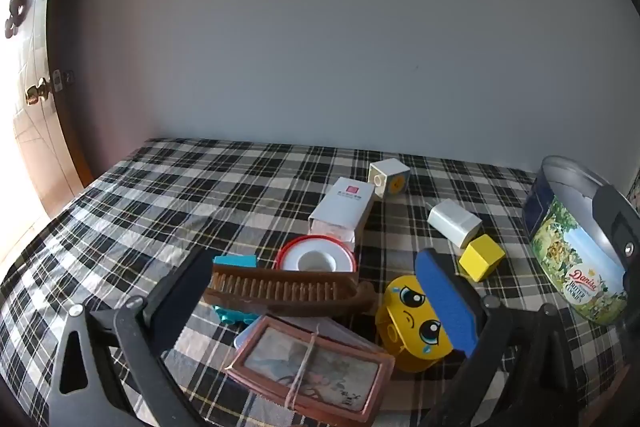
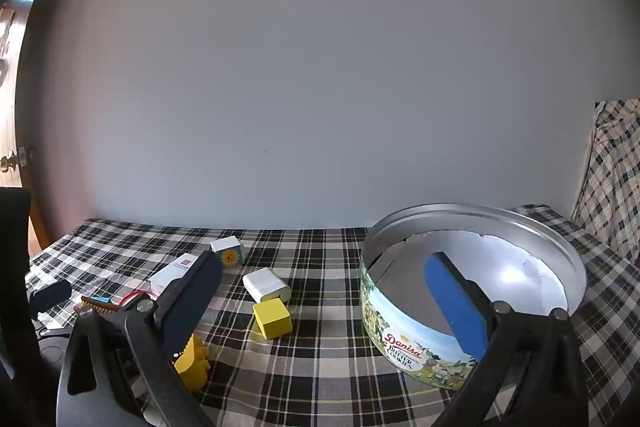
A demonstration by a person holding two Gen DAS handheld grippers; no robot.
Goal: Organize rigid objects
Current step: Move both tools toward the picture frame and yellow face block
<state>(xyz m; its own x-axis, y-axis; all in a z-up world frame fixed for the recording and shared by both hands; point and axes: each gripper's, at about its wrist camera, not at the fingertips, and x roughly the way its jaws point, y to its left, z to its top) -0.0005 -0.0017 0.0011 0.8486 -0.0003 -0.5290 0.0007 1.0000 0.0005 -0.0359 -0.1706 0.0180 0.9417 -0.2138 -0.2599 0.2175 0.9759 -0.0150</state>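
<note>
On the plaid-covered table (image 1: 160,195), the left gripper (image 1: 320,291) gapes wide and empty over a brown comb (image 1: 288,291) and framed picture (image 1: 312,371). Rightward, the right gripper (image 2: 324,303) stands wide, empty, at the cookie tin (image 2: 400,327).

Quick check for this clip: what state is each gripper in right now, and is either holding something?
Left gripper: open, holding nothing, above the brown comb.
Right gripper: open, holding nothing, beside the Danisa cookie tin.
</note>
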